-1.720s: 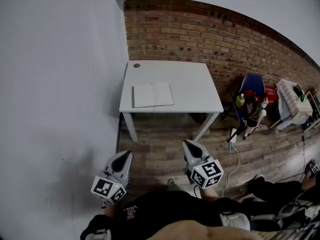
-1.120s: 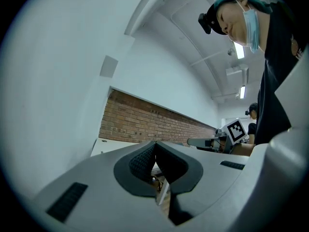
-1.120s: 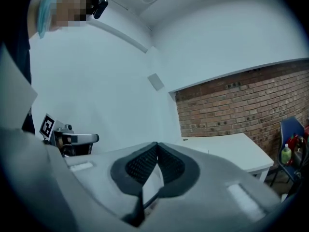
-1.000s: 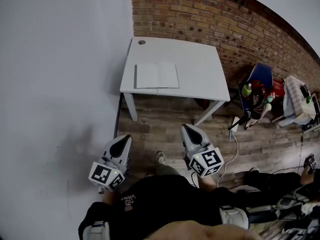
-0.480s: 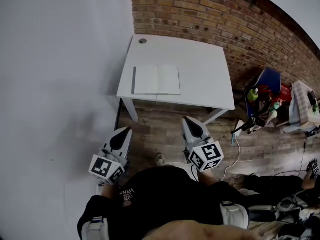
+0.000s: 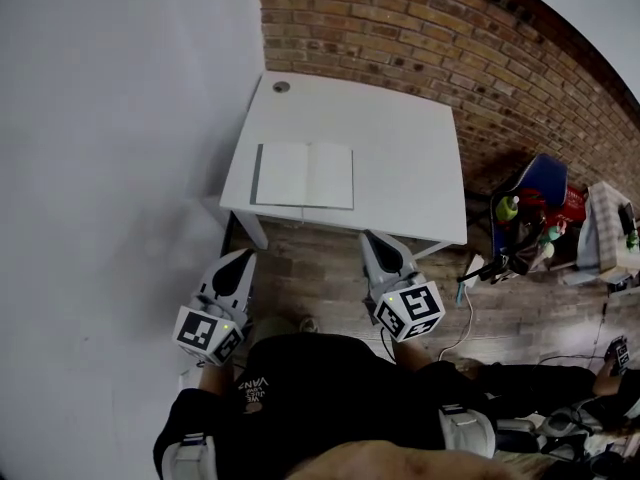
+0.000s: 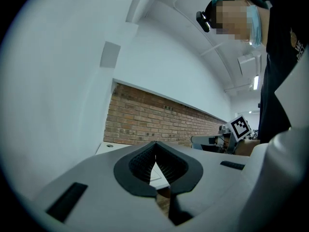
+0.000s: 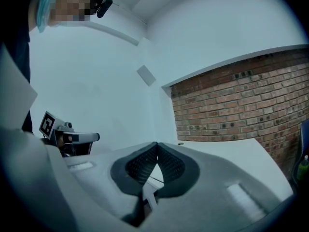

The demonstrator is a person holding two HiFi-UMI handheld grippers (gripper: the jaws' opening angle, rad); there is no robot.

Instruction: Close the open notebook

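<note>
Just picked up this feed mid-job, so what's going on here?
A person holds a gripper in each hand, in front of the white table. The notebook lies open on the table near its front edge, untouched. The left gripper and right gripper both hang over the floor short of the table, jaws together with nothing between them. Closing the notebook has not begun.

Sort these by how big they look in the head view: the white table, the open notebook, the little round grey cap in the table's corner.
1. White rectangular table, largest.
2. Open white-paged notebook lying on it.
3. Small round grey cap, smallest.
All share one tabletop, so nearness changes nothing.
</note>
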